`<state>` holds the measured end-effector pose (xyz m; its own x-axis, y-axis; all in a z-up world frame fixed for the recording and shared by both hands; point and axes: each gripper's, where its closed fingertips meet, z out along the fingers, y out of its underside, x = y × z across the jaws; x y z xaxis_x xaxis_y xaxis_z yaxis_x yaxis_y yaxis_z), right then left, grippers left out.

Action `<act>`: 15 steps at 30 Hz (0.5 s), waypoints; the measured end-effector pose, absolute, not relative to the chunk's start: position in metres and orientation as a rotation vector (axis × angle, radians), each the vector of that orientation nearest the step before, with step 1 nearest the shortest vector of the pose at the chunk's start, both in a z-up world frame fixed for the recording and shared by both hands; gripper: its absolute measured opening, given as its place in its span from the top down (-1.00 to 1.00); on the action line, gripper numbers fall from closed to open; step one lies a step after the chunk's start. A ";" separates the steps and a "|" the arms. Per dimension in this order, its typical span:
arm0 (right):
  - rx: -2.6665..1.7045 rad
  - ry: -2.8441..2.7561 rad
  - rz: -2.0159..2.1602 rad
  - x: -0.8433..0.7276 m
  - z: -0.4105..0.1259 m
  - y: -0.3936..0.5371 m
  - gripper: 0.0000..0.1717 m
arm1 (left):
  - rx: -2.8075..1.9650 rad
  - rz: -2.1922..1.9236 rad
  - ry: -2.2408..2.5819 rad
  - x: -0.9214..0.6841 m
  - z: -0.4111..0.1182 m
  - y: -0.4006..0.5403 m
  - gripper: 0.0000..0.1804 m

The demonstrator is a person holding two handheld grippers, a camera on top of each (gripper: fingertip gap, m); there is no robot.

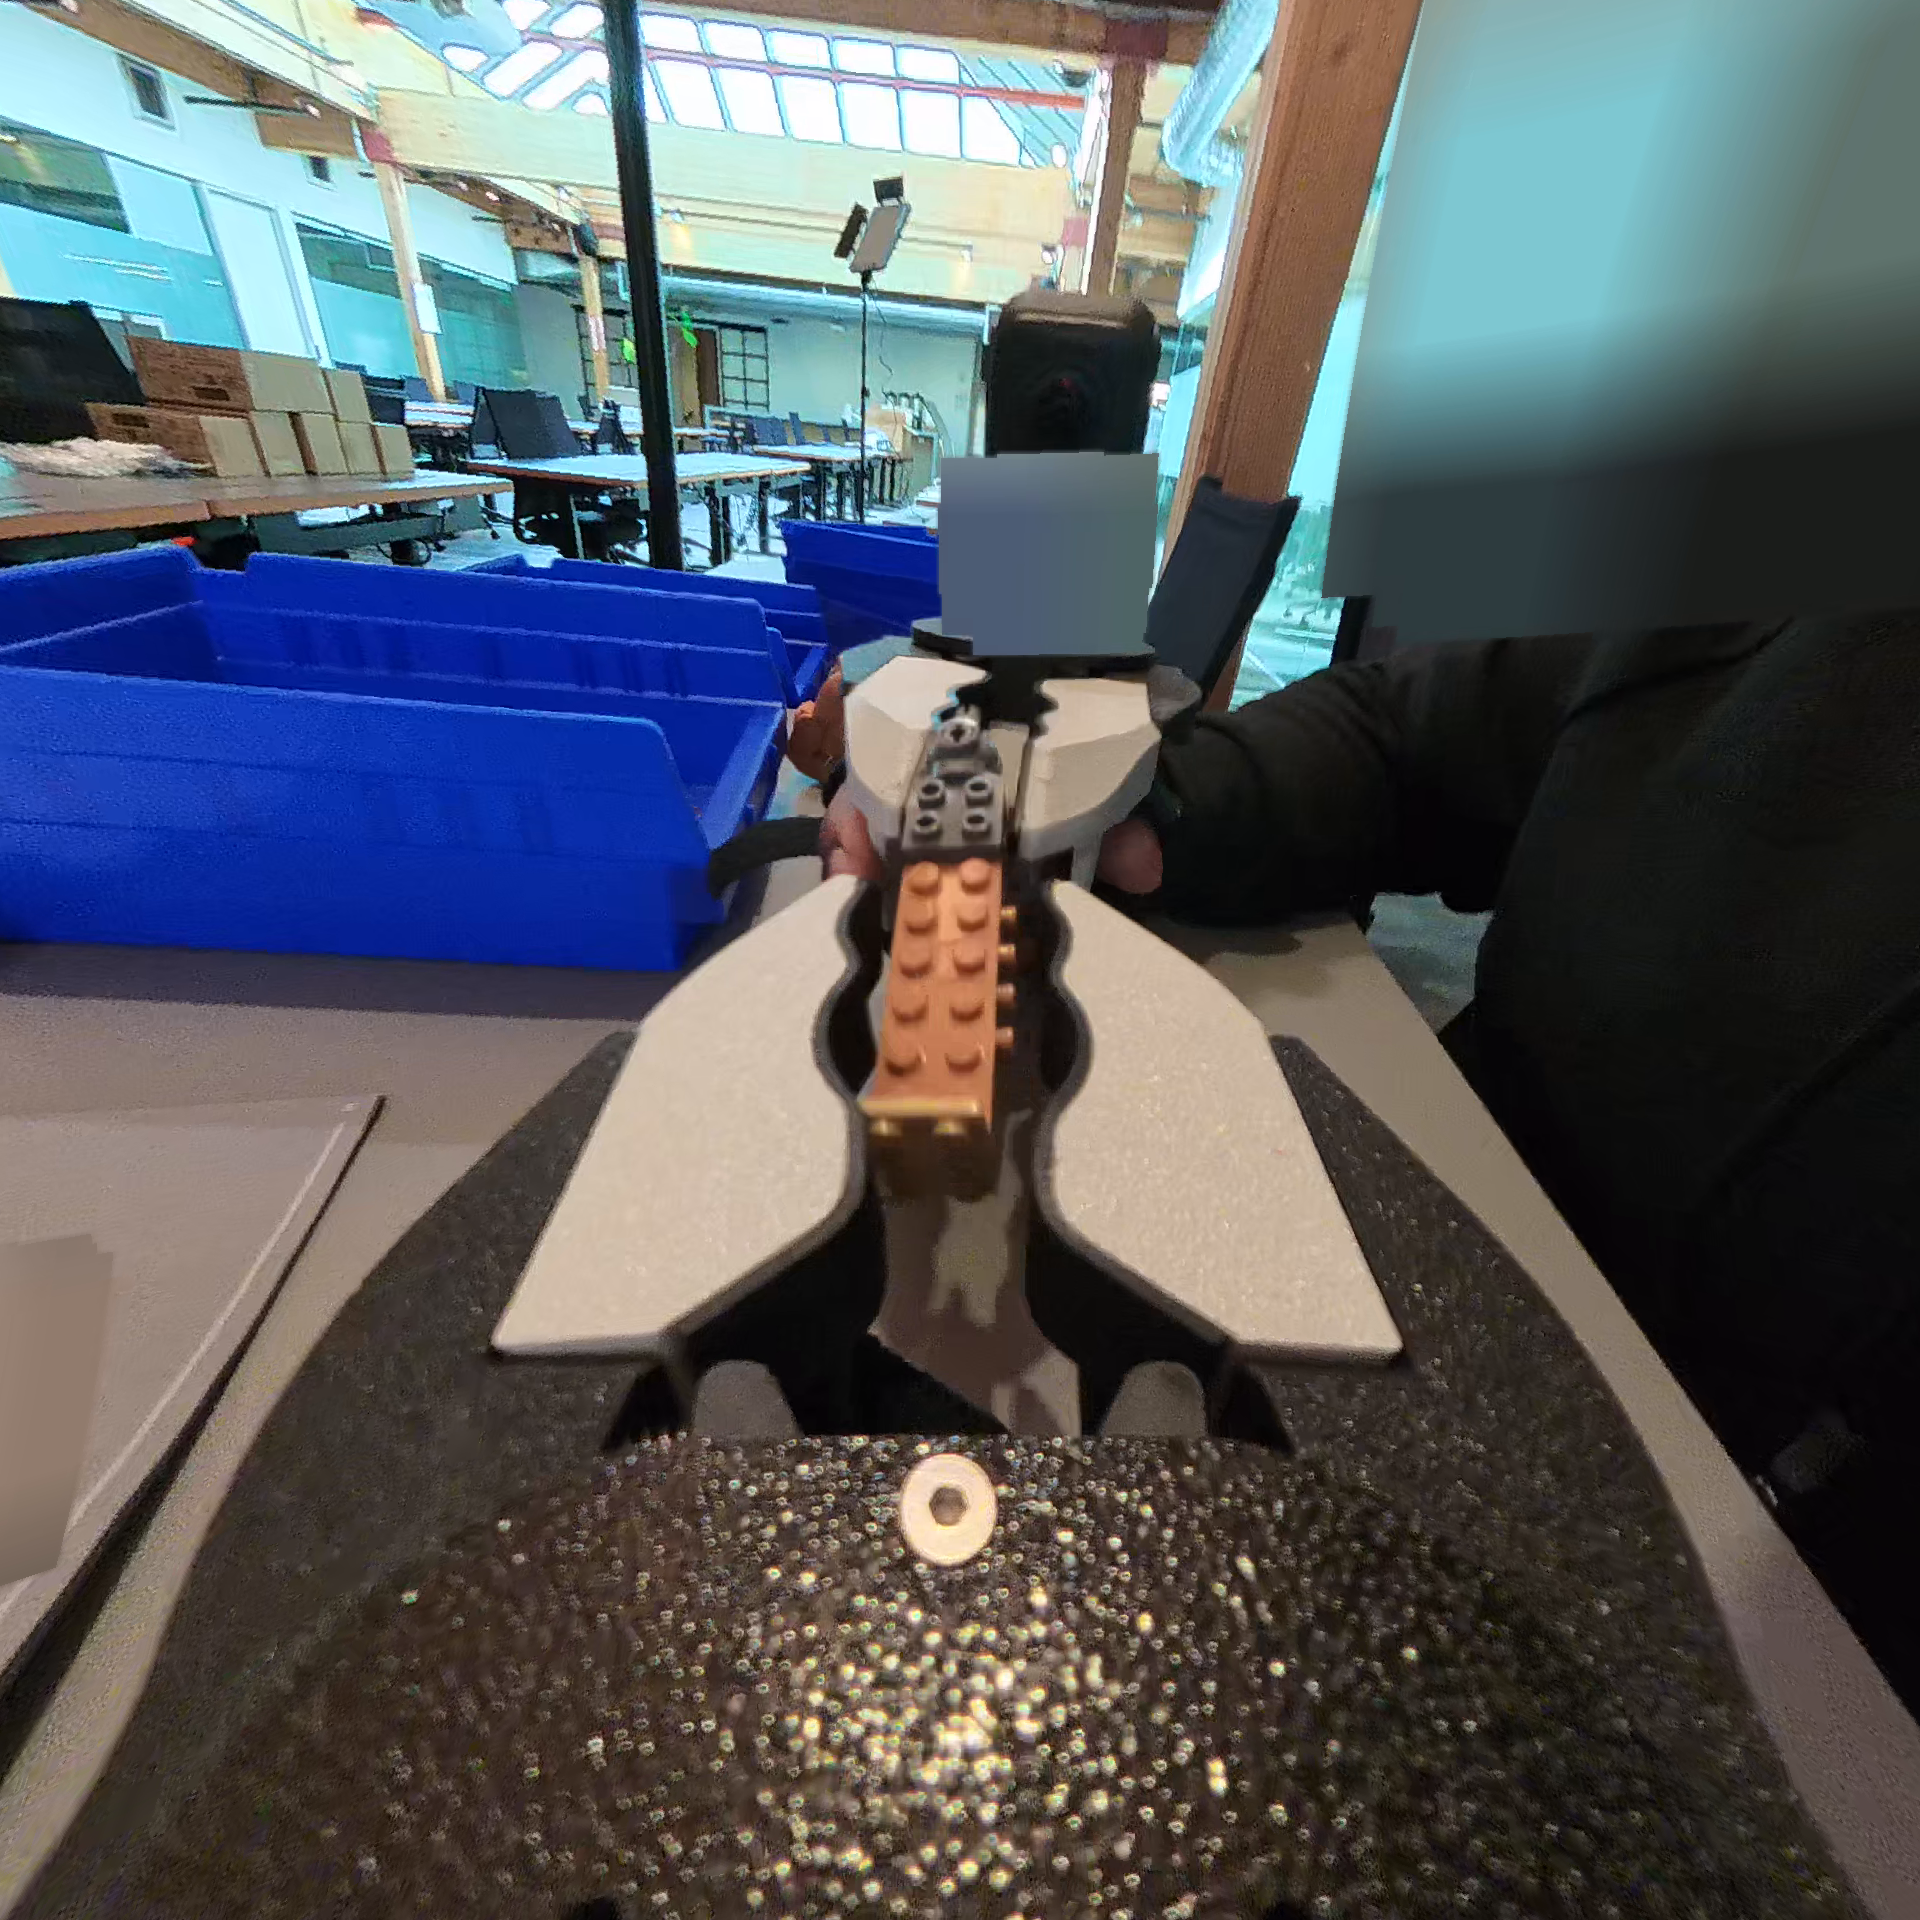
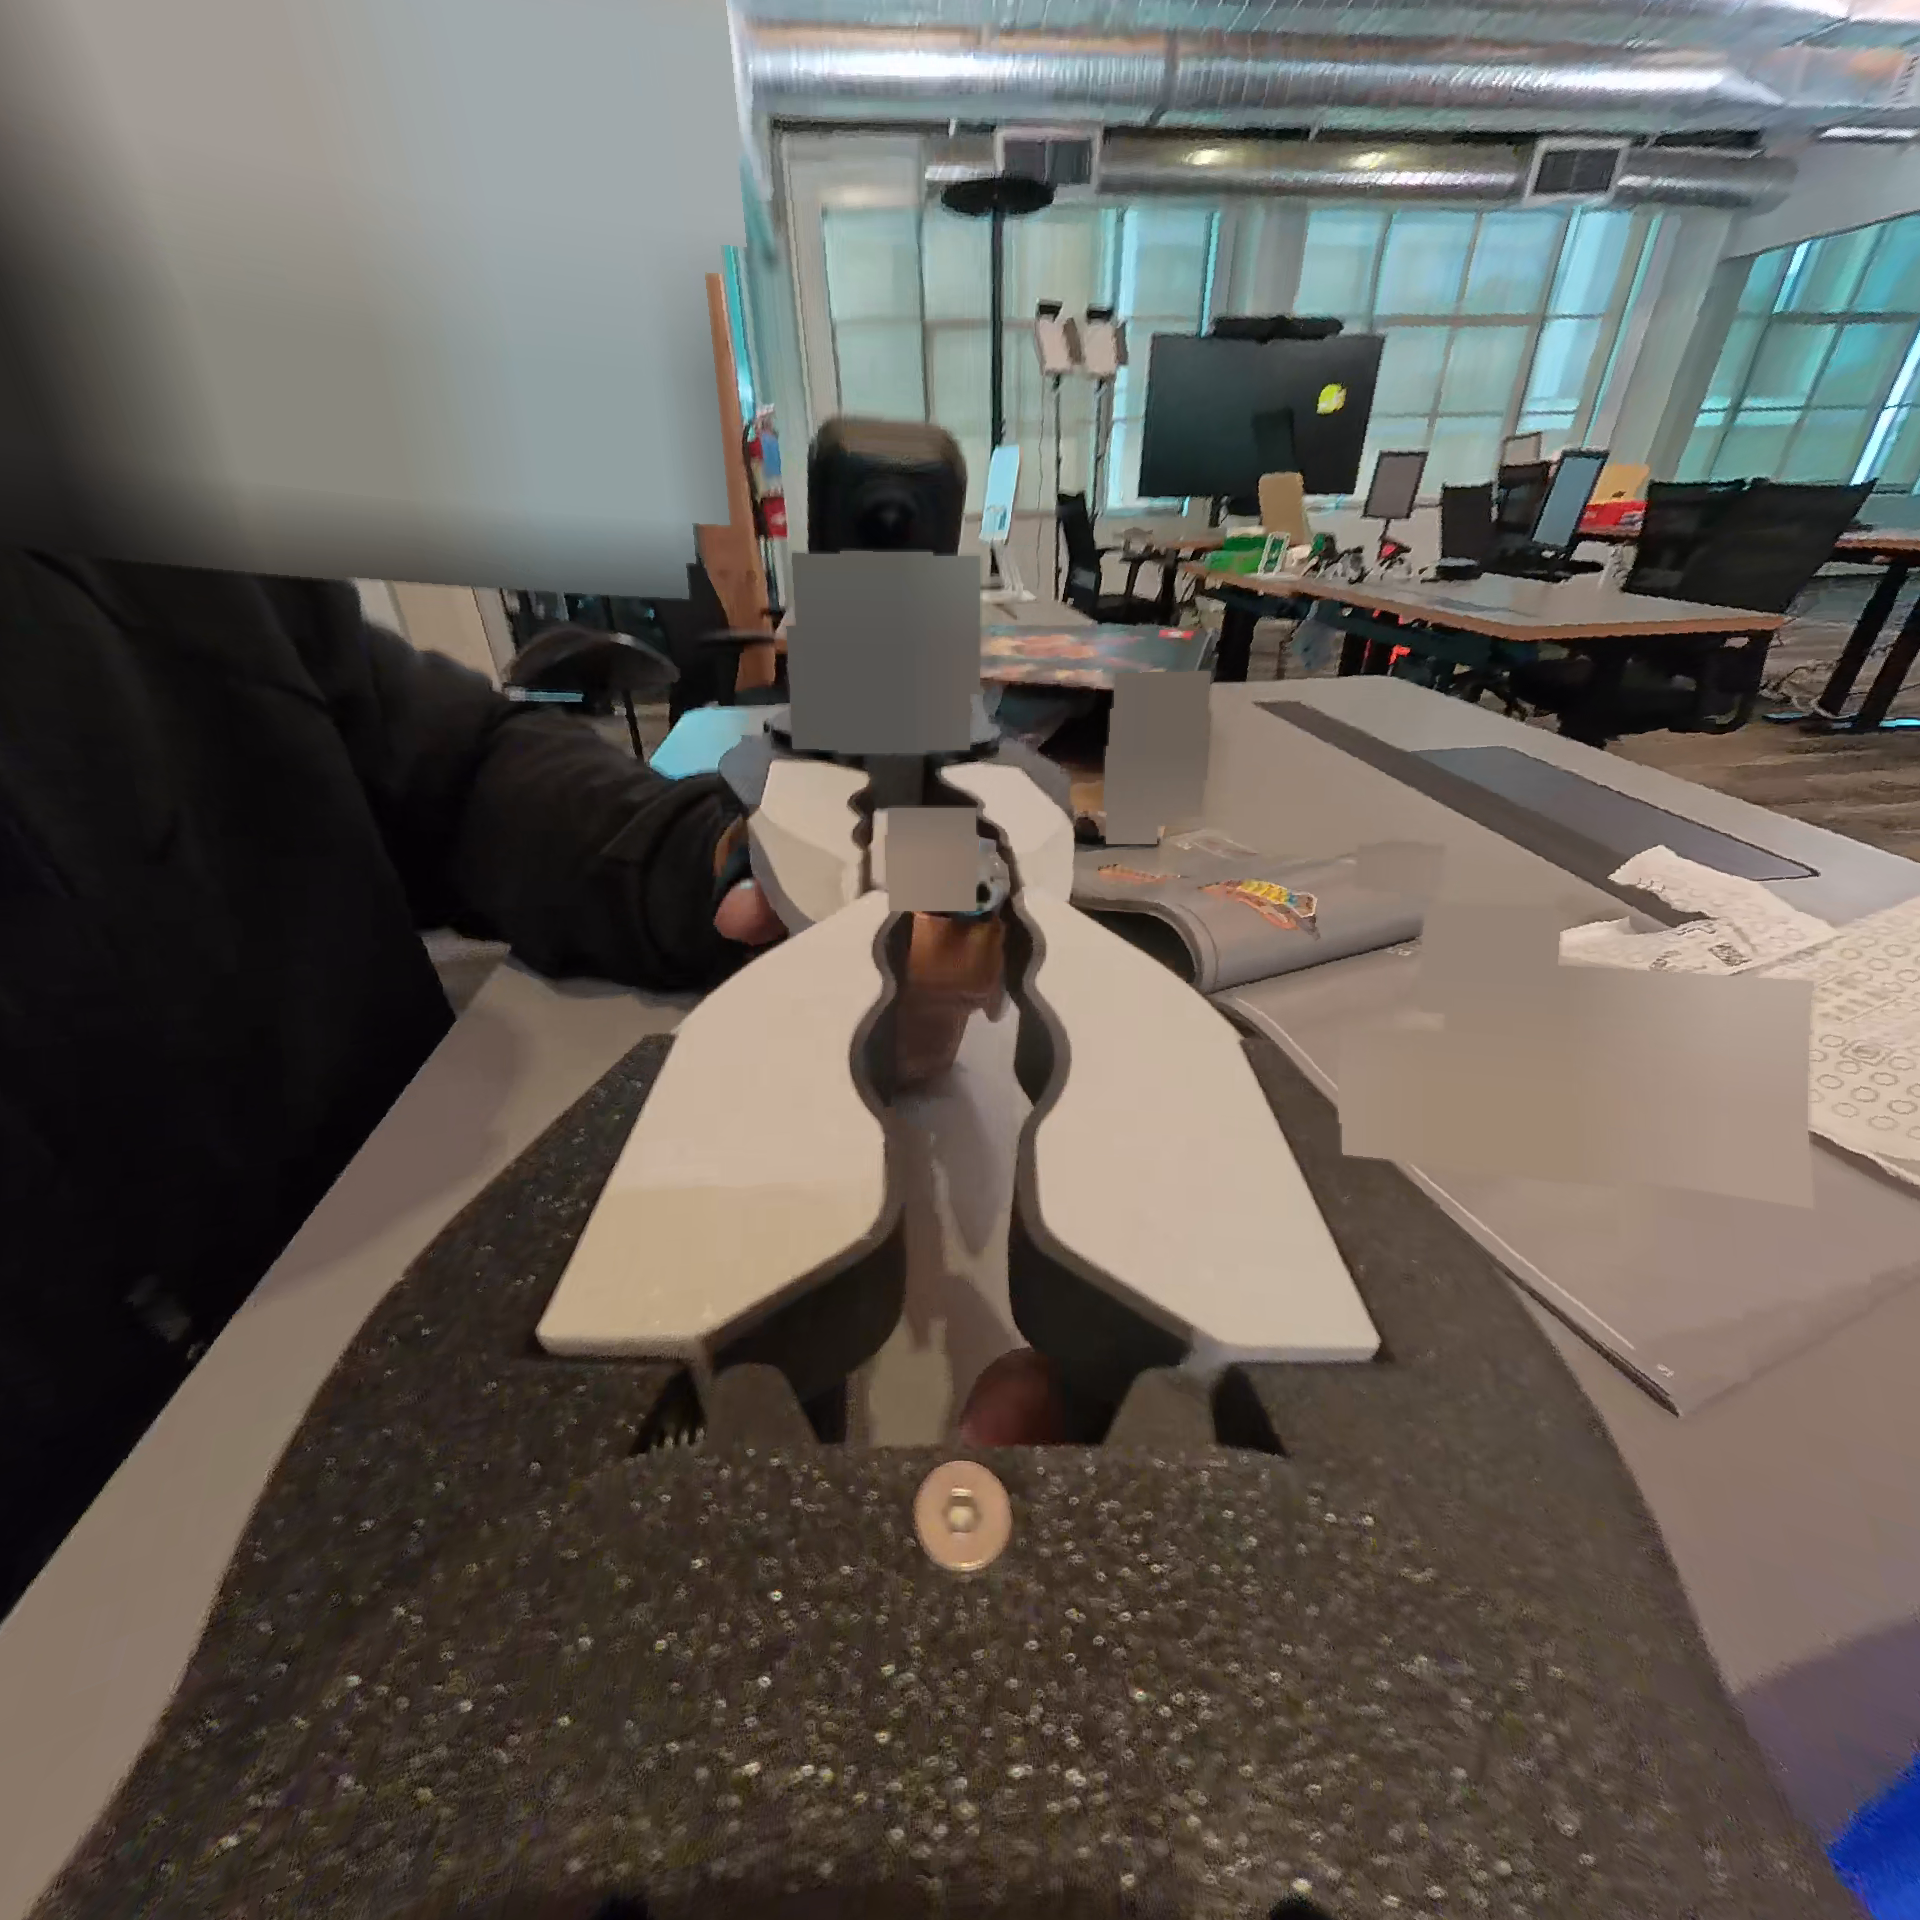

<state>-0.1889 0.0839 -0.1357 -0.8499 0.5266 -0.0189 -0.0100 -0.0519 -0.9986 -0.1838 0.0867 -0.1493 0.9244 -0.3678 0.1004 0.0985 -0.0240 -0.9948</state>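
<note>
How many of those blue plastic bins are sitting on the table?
4 at least: the nearest blue bin, one behind it, a third farther back, and one by the other gripper. More may be hidden.

The right tongs [image 2: 951, 997] close on the near end of a brown brick piece [image 2: 935, 1003]; the left tongs [image 2: 914, 862], at twelve o'clock, meet its far end. A booklet [image 2: 1299, 920] lies on the grey tabletop [image 2: 1558, 1351] at two o'clock.

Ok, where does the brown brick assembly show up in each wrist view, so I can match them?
Left wrist view: brown brick assembly at centre, studs up, lying between this gripper's fingers and reaching to the far gripper.
Right wrist view: centre, seen end-on as a brown block between the fingers.
Shared landmark: the grey table below both grippers.
</note>
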 end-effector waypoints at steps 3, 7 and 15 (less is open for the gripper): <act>-0.600 -1.763 2.038 -0.192 -0.126 0.092 0.80 | -1.534 -0.441 0.172 -0.185 -0.148 0.087 0.60; -0.611 -1.706 2.078 -0.193 -0.123 0.094 0.80 | -1.472 -0.544 0.107 -0.185 -0.142 0.087 0.56; -0.581 -1.693 2.116 -0.187 -0.125 0.081 0.80 | -1.408 -0.608 0.092 -0.180 -0.135 0.085 0.76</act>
